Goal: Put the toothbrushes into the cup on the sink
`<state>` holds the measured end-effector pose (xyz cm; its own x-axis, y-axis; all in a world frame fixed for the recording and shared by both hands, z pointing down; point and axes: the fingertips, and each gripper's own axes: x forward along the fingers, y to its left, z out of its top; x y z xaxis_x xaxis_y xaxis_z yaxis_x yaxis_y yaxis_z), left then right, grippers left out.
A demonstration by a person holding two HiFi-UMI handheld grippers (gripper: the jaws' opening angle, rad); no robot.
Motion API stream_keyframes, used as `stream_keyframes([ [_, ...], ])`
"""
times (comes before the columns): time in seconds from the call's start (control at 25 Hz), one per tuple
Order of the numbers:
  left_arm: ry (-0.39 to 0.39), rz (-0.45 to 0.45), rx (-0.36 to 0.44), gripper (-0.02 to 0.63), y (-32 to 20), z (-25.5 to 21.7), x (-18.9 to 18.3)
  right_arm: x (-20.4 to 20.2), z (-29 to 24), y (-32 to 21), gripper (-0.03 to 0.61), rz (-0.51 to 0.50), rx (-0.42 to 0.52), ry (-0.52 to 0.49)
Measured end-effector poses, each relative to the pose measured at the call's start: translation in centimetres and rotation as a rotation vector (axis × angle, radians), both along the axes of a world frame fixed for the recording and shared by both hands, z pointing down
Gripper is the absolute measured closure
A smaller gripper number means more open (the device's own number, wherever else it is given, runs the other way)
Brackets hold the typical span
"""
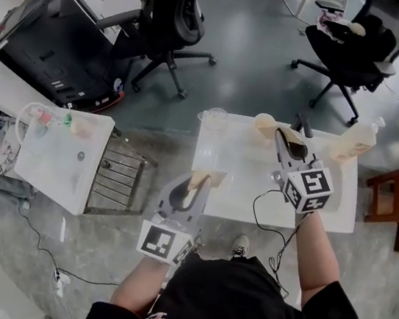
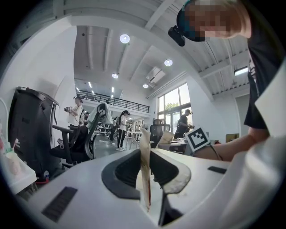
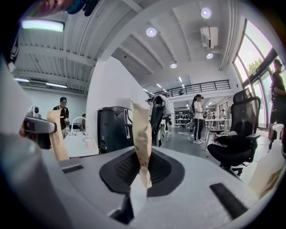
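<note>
Over white table (image 1: pixel 243 188), left gripper (image 1: pixel 197 183) and right gripper (image 1: pixel 294 137) jaws pinch paper-wrapped toothbrushes (image 2: pixel 145 161) (image 3: pixel 142 143)

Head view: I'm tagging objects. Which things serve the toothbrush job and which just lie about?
Job: tan paper packet in left gripper; second tan paper packet in right gripper; white sink unit; pale cup on it.
Lying about: cream pump bottle; black office chairs.
</note>
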<state>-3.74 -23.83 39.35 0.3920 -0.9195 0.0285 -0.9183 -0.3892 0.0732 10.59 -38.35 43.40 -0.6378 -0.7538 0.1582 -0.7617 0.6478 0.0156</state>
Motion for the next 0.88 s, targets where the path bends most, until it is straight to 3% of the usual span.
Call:
stream_keyframes([
  [0.88,-0.004,-0.050,-0.065,0.554,-0.4,2.2,-2.5,-1.0,11.3,-8.4,0.546,0.084,-0.145,0.138],
])
